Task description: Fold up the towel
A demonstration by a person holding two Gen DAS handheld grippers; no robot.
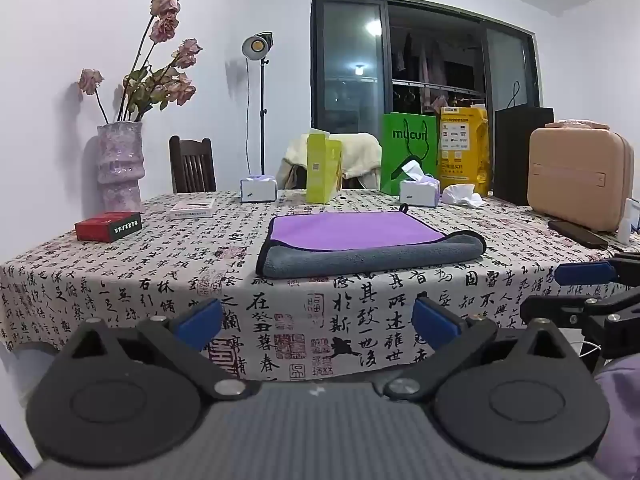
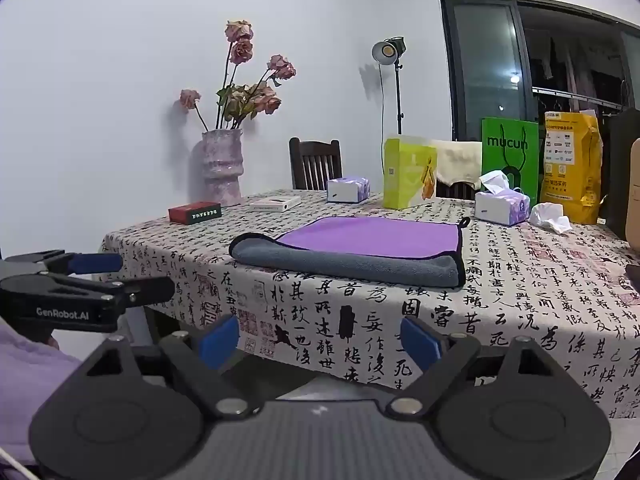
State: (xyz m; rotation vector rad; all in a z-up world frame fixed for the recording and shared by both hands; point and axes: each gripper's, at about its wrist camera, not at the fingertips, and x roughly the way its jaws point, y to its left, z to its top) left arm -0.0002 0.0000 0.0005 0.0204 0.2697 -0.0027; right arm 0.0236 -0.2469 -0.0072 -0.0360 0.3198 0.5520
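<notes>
1. Left gripper [image 1: 318, 322]: jaws spread wide, nothing between the blue pads [image 1: 200, 318]. It sits off the near edge of the table [image 1: 120, 280], level with the hanging tablecloth, not touching the towel.
2. Right gripper [image 2: 320, 340]: jaws likewise wide apart and empty, blue pads [image 2: 218, 340] clear of any cloth. It is also off the near table edge, to the right of the left gripper, which shows at the left side of the right wrist view.
3. Towel [image 1: 360, 246]: lies flat on the calligraphy-print tablecloth, near the table's front edge, centred ahead of both grippers. The near portion is turned over, grey side up; the purple face shows behind it. A small hanging loop [image 1: 404, 208] sits at the far right corner.
4. Beyond the towel, far side: two tissue boxes [image 1: 258, 189], a yellow-green carton [image 1: 322, 168], a green paper bag [image 1: 408, 148], a yellow bag [image 1: 464, 148].
5. Left: red box [image 1: 108, 226], vase of dried roses [image 1: 120, 164]. Right: beige case [image 1: 580, 176].
</notes>
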